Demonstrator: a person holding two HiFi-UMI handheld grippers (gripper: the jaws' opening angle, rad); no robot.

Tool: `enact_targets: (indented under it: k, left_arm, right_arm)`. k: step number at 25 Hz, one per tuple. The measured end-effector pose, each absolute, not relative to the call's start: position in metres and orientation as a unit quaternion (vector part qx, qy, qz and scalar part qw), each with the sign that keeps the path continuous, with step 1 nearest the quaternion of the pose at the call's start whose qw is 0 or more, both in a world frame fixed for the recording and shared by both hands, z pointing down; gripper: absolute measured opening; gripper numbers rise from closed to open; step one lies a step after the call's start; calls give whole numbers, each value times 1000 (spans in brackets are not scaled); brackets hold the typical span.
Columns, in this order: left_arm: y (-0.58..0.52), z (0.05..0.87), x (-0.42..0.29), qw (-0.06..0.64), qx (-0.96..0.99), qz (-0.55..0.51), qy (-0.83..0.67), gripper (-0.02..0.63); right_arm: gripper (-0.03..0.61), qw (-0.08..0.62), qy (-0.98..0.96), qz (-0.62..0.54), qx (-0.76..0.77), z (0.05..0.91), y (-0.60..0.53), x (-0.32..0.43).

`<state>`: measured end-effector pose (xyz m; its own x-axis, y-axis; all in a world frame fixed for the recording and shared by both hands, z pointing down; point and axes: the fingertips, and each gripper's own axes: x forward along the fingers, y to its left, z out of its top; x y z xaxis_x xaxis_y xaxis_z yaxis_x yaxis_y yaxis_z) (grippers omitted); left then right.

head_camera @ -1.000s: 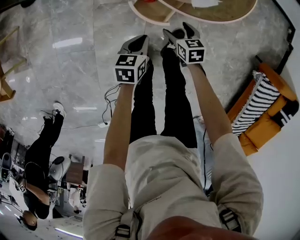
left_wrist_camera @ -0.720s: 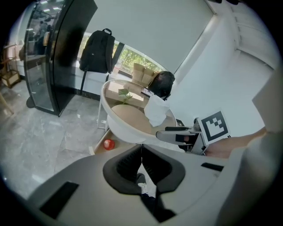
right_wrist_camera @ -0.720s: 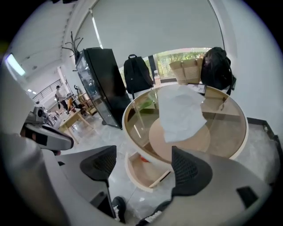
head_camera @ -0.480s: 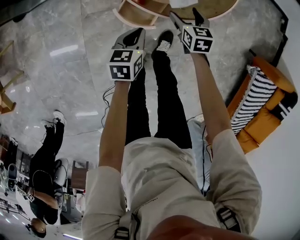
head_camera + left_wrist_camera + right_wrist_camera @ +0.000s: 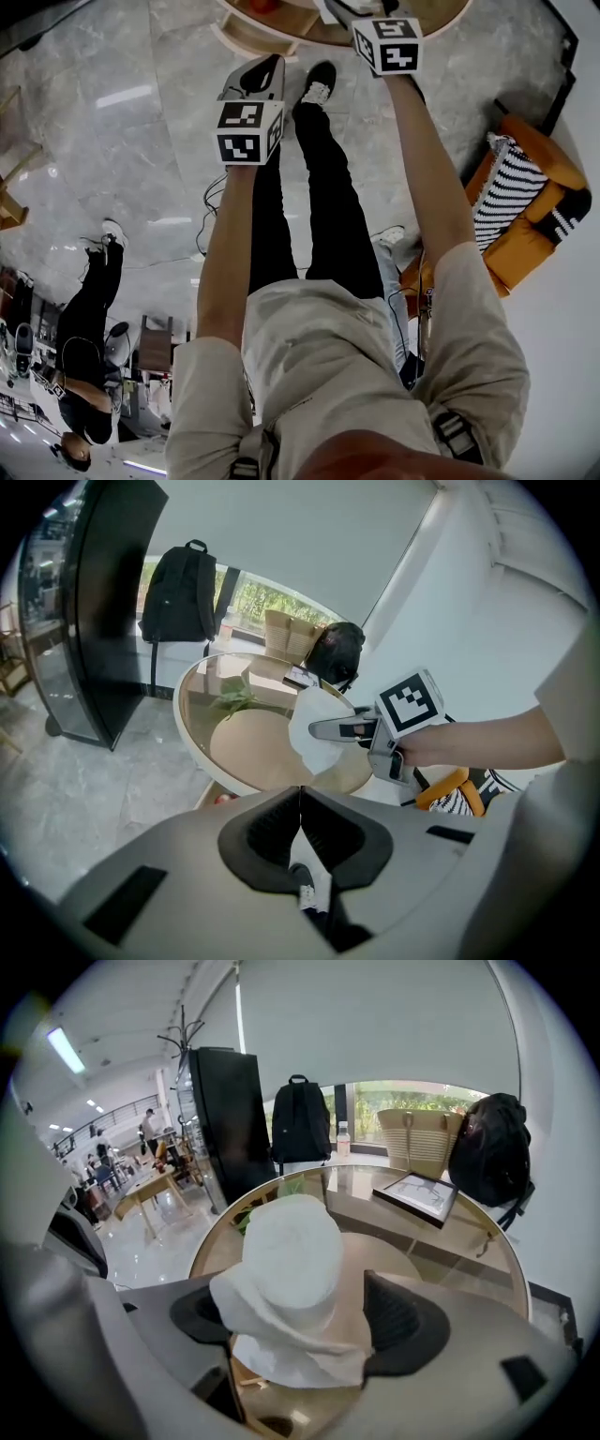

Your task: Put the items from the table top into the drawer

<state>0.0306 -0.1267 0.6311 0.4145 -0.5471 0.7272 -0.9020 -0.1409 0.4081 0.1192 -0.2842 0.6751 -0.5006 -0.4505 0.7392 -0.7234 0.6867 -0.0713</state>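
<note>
Since a moment ago the person has stepped closer. The round glass worktop [image 5: 234, 747] now fills more of the top of the head view, and the right hand-held gripper [image 5: 298, 1324] has gone from hanging over the floor to reaching out over it. The left hand-held gripper [image 5: 300, 808] has kept its place lower down over the grey floor, just short of a pale wooden drawer [image 5: 267, 28] that stands open under the worktop's edge. Its jaws are pressed together with nothing between them. The right one is clamped on a white fabric hat [image 5: 286, 1269], which is soft and plain, with a rounded crown and a floppy brim that folds and bunches where the two dark pads pinch it. Seen along those jaws, the crown points away from the gripper and out over the worktop with the brim end nearest the pads, so the hat's long axis runs on in line with the jaws. From the left gripper view it droops from the tips above the beige middle of the worktop, and I cannot tell whether it touches the glass. Further back on the worktop lie a dark picture frame [image 5: 417, 1196] and a green leafy sprig [image 5: 232, 700], both well apart from the hat.
</note>
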Motion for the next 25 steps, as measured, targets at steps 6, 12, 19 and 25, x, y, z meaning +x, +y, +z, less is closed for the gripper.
enact_targets:
  k: [6, 12, 19, 25]
  left_arm:
    - [-127, 632, 30, 429, 719, 207, -507, 21]
    - [-119, 635, 14, 430, 716, 201, -512, 21]
    - [-94, 627, -14, 433, 709, 189, -524, 21]
    - [-64, 625, -52, 423, 698, 192, -544, 21]
  right_arm:
    - [199, 348, -858, 177, 333, 669, -284, 109]
    - [198, 340, -861, 175, 335, 663, -267, 95]
    - [198, 335, -880, 171, 291, 646, -209, 46]
    - [198, 341, -897, 154, 237, 646, -149, -17]
